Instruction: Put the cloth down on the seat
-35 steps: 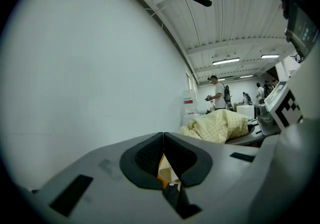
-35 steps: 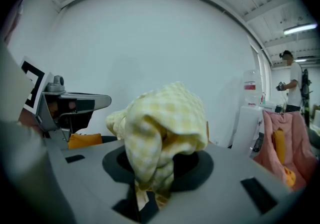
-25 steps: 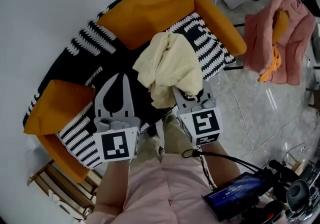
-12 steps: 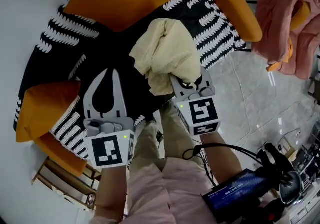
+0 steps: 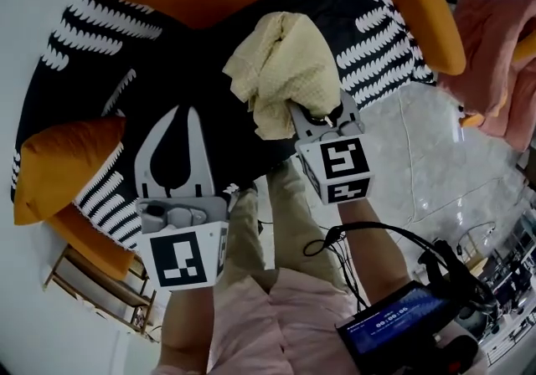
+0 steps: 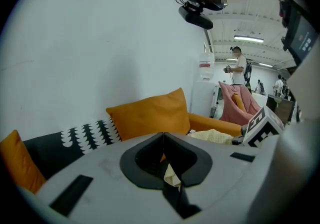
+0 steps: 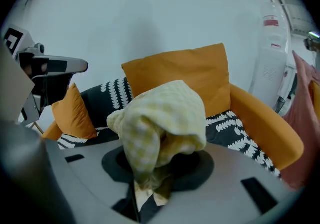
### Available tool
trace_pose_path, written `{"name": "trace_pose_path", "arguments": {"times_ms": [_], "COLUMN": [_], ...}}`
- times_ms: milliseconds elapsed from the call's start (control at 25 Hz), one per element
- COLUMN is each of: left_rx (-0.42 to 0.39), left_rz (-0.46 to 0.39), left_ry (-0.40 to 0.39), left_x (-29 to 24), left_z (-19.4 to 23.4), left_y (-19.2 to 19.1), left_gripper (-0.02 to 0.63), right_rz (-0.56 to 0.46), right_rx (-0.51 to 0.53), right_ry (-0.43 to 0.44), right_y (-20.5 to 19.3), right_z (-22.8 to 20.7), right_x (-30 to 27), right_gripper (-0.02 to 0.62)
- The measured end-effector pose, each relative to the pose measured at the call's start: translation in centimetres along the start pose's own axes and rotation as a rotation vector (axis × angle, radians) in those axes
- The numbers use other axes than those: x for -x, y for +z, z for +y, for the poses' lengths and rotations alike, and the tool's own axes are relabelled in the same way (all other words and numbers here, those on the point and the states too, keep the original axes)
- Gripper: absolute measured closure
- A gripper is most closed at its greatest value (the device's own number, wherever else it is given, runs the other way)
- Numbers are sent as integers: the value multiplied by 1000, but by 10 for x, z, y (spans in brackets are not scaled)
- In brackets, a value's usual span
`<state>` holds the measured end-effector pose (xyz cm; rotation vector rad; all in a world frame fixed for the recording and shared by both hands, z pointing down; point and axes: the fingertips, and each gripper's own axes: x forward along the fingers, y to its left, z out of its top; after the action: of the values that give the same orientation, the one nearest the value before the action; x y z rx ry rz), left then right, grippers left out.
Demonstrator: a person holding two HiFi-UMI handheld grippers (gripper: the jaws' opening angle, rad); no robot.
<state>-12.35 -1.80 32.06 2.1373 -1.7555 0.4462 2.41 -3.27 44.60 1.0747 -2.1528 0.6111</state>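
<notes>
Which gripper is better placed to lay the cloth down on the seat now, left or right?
Right. The right gripper is shut on the yellow cloth and holds it above the black patterned seat. The left gripper is shut with no cloth in it.

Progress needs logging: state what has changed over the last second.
The left gripper and right gripper have edged in over the seat; the sofa fills more of the head view. Nothing was taken or let go: the right jaws stay shut on the cloth, held up off the seat; the left jaws stay together.
</notes>
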Motion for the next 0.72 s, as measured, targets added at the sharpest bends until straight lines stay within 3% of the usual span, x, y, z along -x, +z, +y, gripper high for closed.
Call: {"name": "trace_pose_path", "arguments": {"times_ms": [280, 480, 720], "left_rx": [10, 5, -18], "left_rz": [33, 38, 13], "left_ry": [31, 41, 49], "left_x": [-27, -7, -4], "left_z": [-24, -14, -5], "left_y": [-13, -18, -9], "left_gripper": [595, 595, 595], "right_rz": [51, 106, 78], "right_rx": [1, 25, 45], "right_ry": [50, 95, 94], "right_y": [-21, -25, -12], "right_z": [-35, -16, -9], "right_x": [-36, -43, -40], "right_gripper": [444, 339, 349]}}
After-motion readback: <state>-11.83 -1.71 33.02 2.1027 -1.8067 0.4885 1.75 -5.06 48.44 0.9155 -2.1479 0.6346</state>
